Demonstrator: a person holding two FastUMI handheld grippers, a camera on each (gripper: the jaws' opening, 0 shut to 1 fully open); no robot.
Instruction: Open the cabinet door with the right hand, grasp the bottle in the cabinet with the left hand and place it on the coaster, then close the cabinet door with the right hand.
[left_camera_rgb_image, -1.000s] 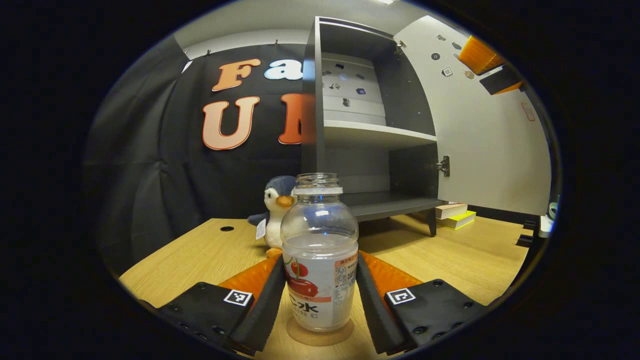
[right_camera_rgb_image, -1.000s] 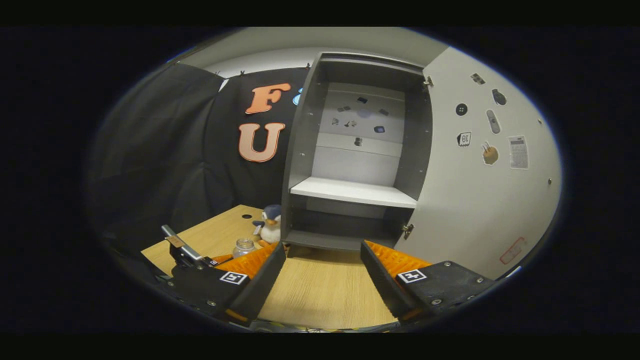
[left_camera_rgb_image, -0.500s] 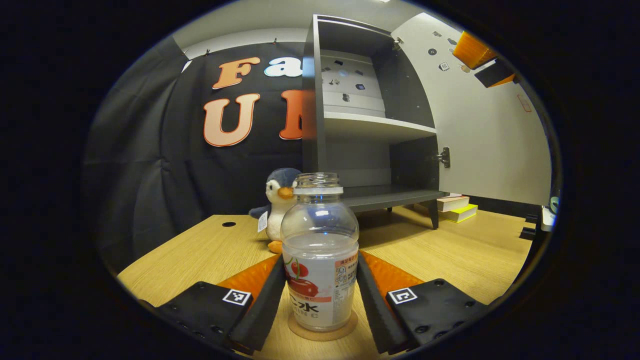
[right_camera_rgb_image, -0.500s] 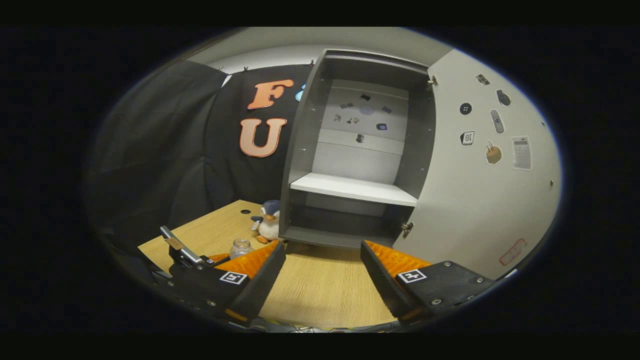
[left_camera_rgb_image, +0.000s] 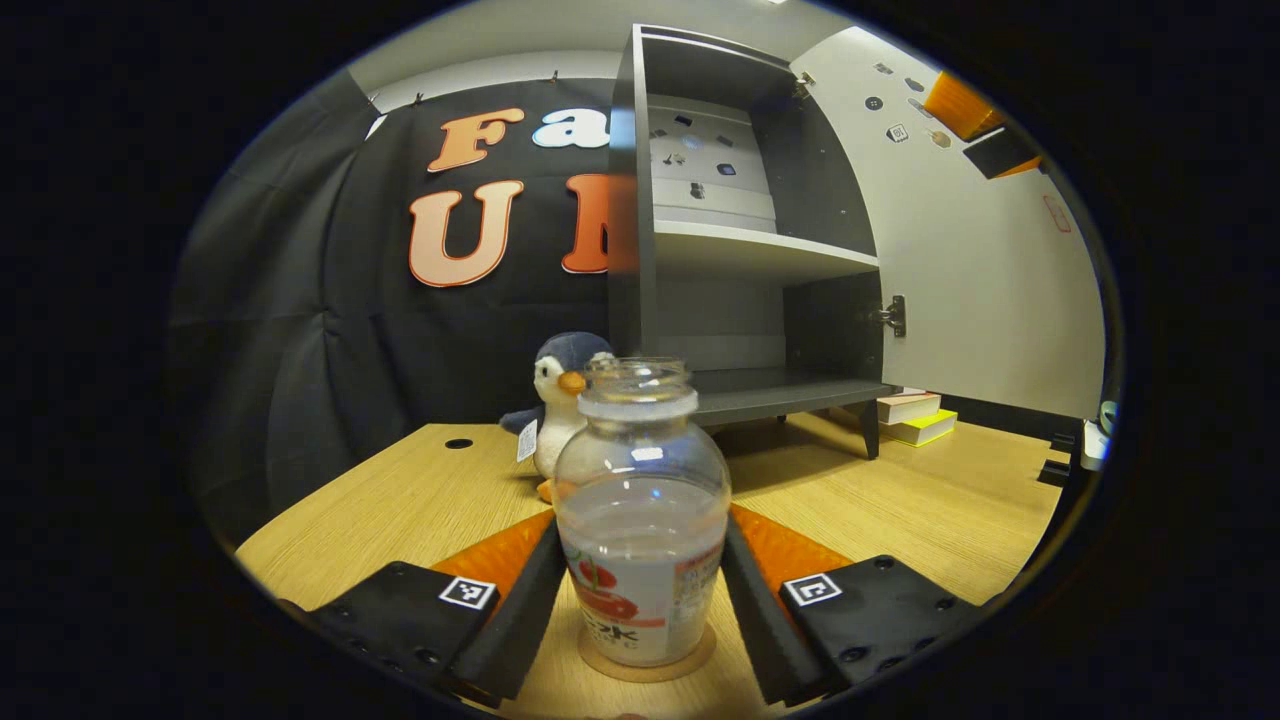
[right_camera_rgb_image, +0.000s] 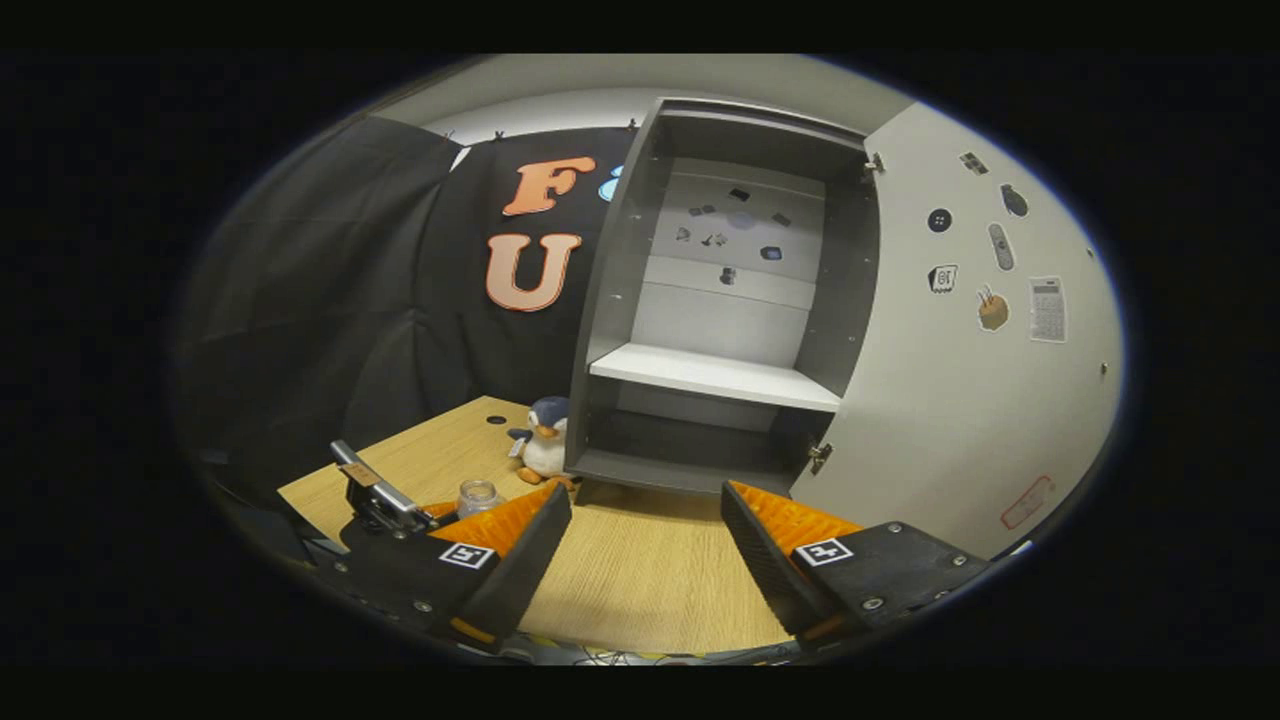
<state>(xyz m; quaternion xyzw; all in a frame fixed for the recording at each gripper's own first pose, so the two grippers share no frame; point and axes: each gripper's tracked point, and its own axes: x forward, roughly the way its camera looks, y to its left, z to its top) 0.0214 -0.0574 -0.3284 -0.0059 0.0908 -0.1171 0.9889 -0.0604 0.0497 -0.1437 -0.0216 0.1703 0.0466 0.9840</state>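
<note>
1. the clear uncapped bottle (left_camera_rgb_image: 640, 545) stands upright on the round coaster (left_camera_rgb_image: 648, 652) on the wooden table (left_camera_rgb_image: 930, 520), so the placing step looks done or nearly so.
2. the left gripper (left_camera_rgb_image: 640, 590) has its jaws at either side of the bottle's lower body, right against it; i cannot tell whether they press or have let go.
3. the cabinet door (right_camera_rgb_image: 985, 380) stands wide open, likely left so for the closing step.
4. the right gripper (right_camera_rgb_image: 645, 545) hangs before the cabinet (right_camera_rgb_image: 720, 300), jaws apart and empty, well apart from the bottle.
</note>
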